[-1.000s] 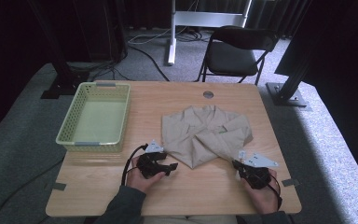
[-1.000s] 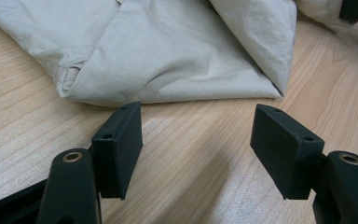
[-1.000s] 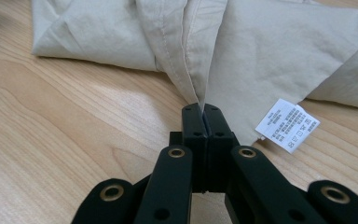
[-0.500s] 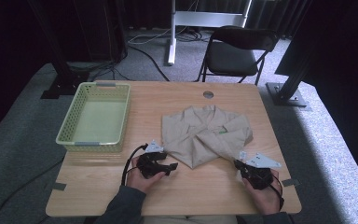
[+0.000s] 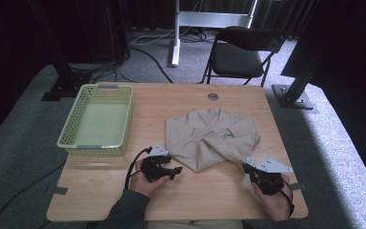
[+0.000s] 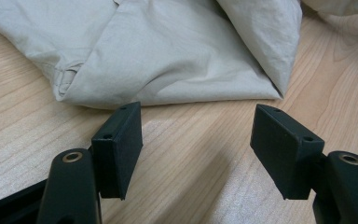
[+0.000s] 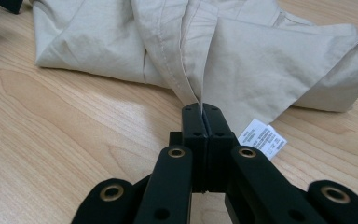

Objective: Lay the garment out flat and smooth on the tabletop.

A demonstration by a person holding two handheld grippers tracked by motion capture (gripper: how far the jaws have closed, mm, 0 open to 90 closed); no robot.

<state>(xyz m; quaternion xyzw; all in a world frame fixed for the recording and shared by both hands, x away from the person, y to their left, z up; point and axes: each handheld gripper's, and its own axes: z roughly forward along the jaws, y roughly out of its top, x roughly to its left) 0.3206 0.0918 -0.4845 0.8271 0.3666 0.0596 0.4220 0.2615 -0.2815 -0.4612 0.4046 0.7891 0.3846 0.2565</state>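
Observation:
A beige shirt (image 5: 209, 138) lies folded and crumpled on the wooden table (image 5: 209, 202), right of centre. My left gripper (image 5: 176, 170) rests on the table at the shirt's near left edge. In the left gripper view it (image 6: 196, 149) is open, with bare wood between the jaws and the shirt (image 6: 168, 56) just beyond them. My right gripper (image 5: 248, 166) sits at the shirt's near right corner. Seen from the right gripper view, it (image 7: 201, 112) is shut, with a hem fold of the shirt (image 7: 261, 60) running into the jaw tips. A white care label (image 7: 262, 138) lies beside them.
A pale green plastic basket (image 5: 69, 129) stands on the left half of the table, nothing inside. A round cable hole (image 5: 213, 97) is near the far edge. Behind the table stand a black folding chair (image 5: 240, 52) and black frame posts.
The right hand has shifted slightly toward the near right. The left hand and the shirt look the same.

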